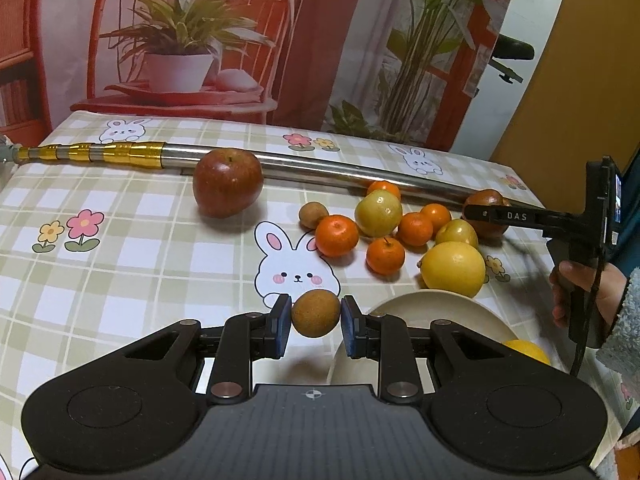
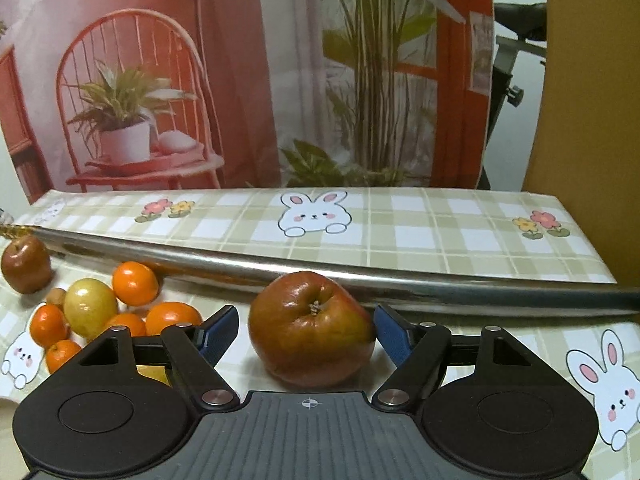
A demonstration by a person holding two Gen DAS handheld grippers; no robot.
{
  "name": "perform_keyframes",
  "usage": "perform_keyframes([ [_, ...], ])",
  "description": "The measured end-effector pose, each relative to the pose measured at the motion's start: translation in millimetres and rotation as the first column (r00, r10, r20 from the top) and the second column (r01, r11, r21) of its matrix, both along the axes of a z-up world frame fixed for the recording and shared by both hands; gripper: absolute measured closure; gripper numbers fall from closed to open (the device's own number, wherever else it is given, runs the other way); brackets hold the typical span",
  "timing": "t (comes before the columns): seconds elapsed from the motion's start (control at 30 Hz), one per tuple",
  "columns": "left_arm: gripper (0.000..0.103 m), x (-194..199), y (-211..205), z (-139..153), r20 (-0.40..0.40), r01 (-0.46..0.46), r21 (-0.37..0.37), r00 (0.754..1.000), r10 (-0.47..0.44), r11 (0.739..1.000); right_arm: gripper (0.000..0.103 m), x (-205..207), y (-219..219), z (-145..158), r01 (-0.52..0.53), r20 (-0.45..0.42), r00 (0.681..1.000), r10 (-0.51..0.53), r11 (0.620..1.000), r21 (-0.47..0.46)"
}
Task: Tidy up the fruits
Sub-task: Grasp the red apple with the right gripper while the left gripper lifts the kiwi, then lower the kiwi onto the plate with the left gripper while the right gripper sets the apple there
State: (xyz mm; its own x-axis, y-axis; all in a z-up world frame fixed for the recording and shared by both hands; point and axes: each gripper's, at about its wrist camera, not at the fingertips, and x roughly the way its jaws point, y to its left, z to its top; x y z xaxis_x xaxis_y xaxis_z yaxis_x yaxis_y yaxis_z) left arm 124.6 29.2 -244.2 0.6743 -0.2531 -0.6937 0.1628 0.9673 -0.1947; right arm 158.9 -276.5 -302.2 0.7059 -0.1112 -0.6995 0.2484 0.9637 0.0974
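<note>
My left gripper (image 1: 316, 314) is shut on a small brown kiwi (image 1: 316, 314) and holds it just left of a cream plate (image 1: 436, 304). A lemon (image 1: 528, 350) lies in the plate. A pile of oranges (image 1: 337, 235), green-yellow fruits (image 1: 378, 213), a big lemon (image 1: 454, 268) and another kiwi (image 1: 313, 215) lies beyond. A red apple (image 1: 227, 182) stands to the left. My right gripper (image 2: 307, 334) is open around a second red apple (image 2: 312, 328); the right pad touches it and the left pad stands apart. That gripper also shows at the right of the left wrist view (image 1: 492, 216).
A long steel pole (image 2: 320, 276) with a gold end (image 1: 92, 154) lies across the table behind the fruit. The checked tablecloth (image 1: 140, 280) has rabbit and flower prints. A printed backdrop stands behind the table's far edge. The person's hand (image 1: 580, 292) holds the right gripper.
</note>
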Motion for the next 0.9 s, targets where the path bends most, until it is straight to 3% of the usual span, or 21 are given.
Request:
perform_keyframes([
  [0.37, 0.075, -3, -3, -2, -0.011, 0.033, 0.008, 0.999, -0.033, 0.999, 0.039, -15, -5, 0, 0.069, 0.008, 0.997, -0.07, 0.992, 0.105],
  [0.67, 0.075, -9, -5, -2, -0.017, 0.061, 0.006, 0.998, -0.061, 0.998, 0.039, -60, 10, 9, 0.111, 0.03, 0.993, -0.117, 0.979, 0.172],
  [0.9, 0.075, -14, -11, -8, -0.033, 0.089, 0.013, 0.996, -0.088, 0.996, 0.039, -101, 40, 31, 0.072, 0.084, 0.993, -0.087, 0.983, 0.168],
])
